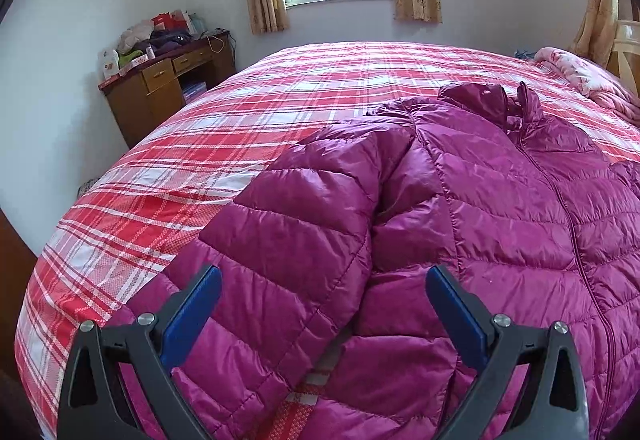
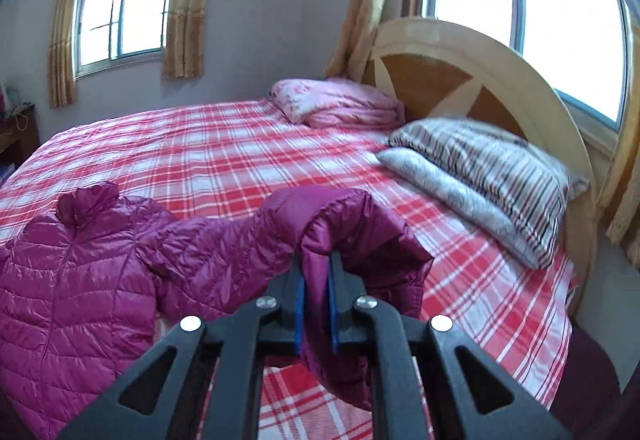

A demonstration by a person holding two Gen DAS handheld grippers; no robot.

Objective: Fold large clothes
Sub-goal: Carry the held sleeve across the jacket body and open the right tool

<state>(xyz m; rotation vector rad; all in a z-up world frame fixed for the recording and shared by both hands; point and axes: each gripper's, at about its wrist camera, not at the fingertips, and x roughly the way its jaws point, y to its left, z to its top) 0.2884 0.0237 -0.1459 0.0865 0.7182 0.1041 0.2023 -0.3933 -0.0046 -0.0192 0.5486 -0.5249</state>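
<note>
1. The magenta puffer jacket (image 1: pixel 500 207) lies front-up on the plaid bedspread (image 1: pixel 208 143), zip closed, its collar at the far end away from both tongs, so its long axis runs away from the person.
2. The right gripper (image 2: pixel 317 280) is clamped on the end of the jacket's right sleeve (image 2: pixel 360 240); the blue pads pinch a fold of the shiny fabric and the cuff hangs below them, clear of the bed.
3. From those tongs the sleeve stretches away to the left toward the jacket body, which lies flat, low and left of the grip. The coming fold, as a judgement, turns on carrying the sleeve leftward across the chest.
4. The left gripper (image 1: pixel 324 280) hovers with its jaws spread wide and nothing between the pads.
5. The left sleeve (image 1: pixel 304 207) lies directly beneath and ahead of it, running lengthwise between the two fingers, beside the jacket's flank.
6. Both tongs tilt downward toward the bed; the right one is held raised, the left one lower and close to the fabric.
</note>
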